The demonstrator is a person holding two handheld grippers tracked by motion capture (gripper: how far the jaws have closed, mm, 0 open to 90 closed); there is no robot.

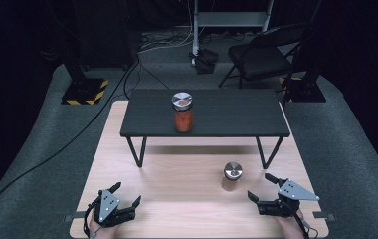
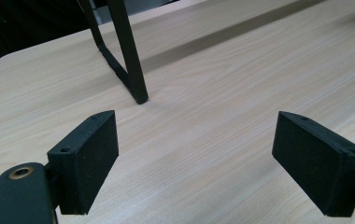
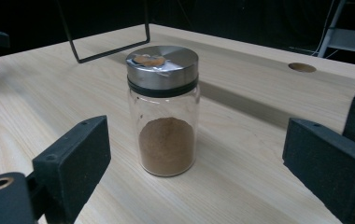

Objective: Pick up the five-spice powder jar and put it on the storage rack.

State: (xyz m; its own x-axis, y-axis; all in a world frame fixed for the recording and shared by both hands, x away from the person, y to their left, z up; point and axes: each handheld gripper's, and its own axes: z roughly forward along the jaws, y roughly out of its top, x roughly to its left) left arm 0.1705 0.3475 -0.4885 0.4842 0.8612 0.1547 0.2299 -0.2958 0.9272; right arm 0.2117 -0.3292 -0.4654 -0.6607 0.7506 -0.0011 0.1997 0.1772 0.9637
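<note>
- Looking down in the high view, a pale wooden table (image 1: 177, 199) is seen, with a low black shelf on thin metal legs (image 1: 236, 117) standing across its far half.
- On that shelf, a glass jar of red powder with a silver metal lid (image 1: 182, 112) is set upright, left of the middle.
- On the pale wood in front of the shelf, a smaller glass jar of brown powder with a silver metal lid (image 1: 232, 176) is placed upright, right of centre and near the right gripper (image 1: 262, 188).
- The right gripper is held at the near right corner; its jaws are spread apart, nothing is gripped, and the brown jar lies just ahead and to its left.
- The left gripper (image 1: 126, 194) is held at the near left corner, jaws apart and empty, well apart from both jars.
- In the left gripper view, the two black pads (image 2: 91, 161) are shown wide apart over bare wood, with one black shelf leg (image 2: 131, 56) standing ahead of them.
- In the right gripper view, the brown-powder jar (image 3: 166, 121) is shown upright between and beyond the open pads (image 3: 73, 163), touched by neither; it is filled to under half its height.
</note>
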